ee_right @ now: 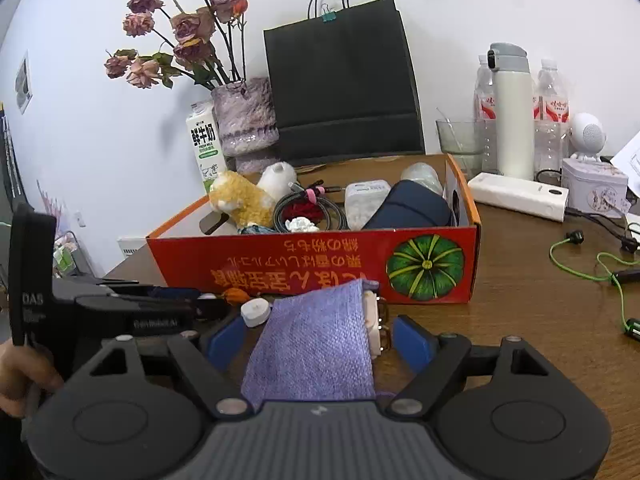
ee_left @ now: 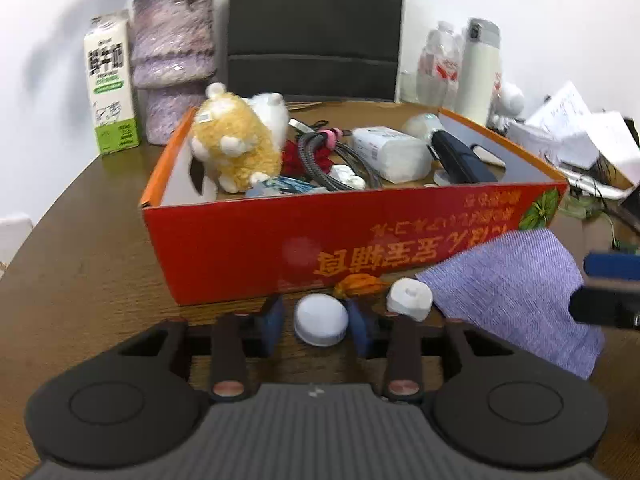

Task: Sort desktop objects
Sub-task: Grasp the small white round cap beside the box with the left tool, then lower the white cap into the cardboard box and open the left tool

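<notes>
A red cardboard box (ee_left: pixel 256 248) stands on the brown table and holds a yellow plush toy (ee_left: pixel 232 144), cables, a tissue pack and a dark case. It also shows in the right wrist view (ee_right: pixel 304 256). My left gripper (ee_left: pixel 318 326) is open around a white round cap (ee_left: pixel 321 319) lying in front of the box. A white roll (ee_left: pixel 409 299) and a small orange piece (ee_left: pixel 358 284) lie beside it. My right gripper (ee_right: pixel 318 340) is open over a purple cloth (ee_right: pixel 316 348) with a white plug (ee_right: pixel 374 328) at its right edge.
A milk carton (ee_left: pixel 112 84), a purple vase (ee_left: pixel 172 60) and a dark chair back (ee_left: pixel 316 28) stand behind the box. A white flask (ee_right: pixel 512 112), water bottles, a glass (ee_right: pixel 460 140), a power bank (ee_right: pixel 520 196) and green cable (ee_right: pixel 592 268) lie right.
</notes>
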Available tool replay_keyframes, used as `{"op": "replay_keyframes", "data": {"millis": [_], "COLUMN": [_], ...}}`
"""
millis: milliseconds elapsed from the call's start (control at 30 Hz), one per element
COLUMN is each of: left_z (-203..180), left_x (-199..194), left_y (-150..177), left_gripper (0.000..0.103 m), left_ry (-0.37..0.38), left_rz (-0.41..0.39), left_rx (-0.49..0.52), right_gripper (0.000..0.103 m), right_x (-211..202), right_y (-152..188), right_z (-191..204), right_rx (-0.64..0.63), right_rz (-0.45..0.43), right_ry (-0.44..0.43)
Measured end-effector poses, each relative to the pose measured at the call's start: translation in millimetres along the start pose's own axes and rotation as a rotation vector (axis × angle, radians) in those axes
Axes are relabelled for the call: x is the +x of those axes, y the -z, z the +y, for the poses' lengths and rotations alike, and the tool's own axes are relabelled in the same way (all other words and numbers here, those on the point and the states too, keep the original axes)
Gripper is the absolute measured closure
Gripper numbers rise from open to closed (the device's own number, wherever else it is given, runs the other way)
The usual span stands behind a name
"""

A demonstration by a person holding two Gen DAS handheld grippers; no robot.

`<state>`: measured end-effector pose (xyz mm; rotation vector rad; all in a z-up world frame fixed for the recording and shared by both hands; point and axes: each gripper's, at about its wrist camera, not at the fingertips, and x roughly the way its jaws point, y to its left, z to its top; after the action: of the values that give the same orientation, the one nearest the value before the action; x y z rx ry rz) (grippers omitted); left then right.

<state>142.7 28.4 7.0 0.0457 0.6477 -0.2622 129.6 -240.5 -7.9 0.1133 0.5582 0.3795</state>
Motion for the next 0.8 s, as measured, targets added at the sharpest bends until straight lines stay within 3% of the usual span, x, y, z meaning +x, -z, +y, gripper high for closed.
{"op": "replay_keyframes", "data": {"millis": [167,367,533,633,800], "left_z": [-0.1,-15.1,-31.2,-41.4,-48.6], "left_x": [-10.5,-49.2,-67.7,-64.0,-23.4], "left_y": [4.9,10.7,-23.9,-50.7,-93.7], "left_gripper": [0.074,0.074,0.074,0.074,0.074], "left_ry": [0.010,0.005,0.074,0.073,0.082], "left_rz": [0.000,-0.050,-0.133,-0.154,-0.092], "left_rx": [-0.032,-0.089,-0.092,-0.066,-0.056], "right_gripper": [0.024,0.026,0.027,0.027,0.027], "right_x": [1.3,-2.0,-12.6,-23.7,-28.7], "right_y": [1.9,1.9,-3.8,-13.2,-32.0], "right_z": [-5.7,-4.1,0.6,2.9,1.2], "right_rx": [0.013,0.006,0.007,-0.001,-0.008], "right_rz": [0.003,-0.008,-0.038,-0.075,-0.095], "right_ry": [0.016,0.027,0.028,0.029,0.051]}}
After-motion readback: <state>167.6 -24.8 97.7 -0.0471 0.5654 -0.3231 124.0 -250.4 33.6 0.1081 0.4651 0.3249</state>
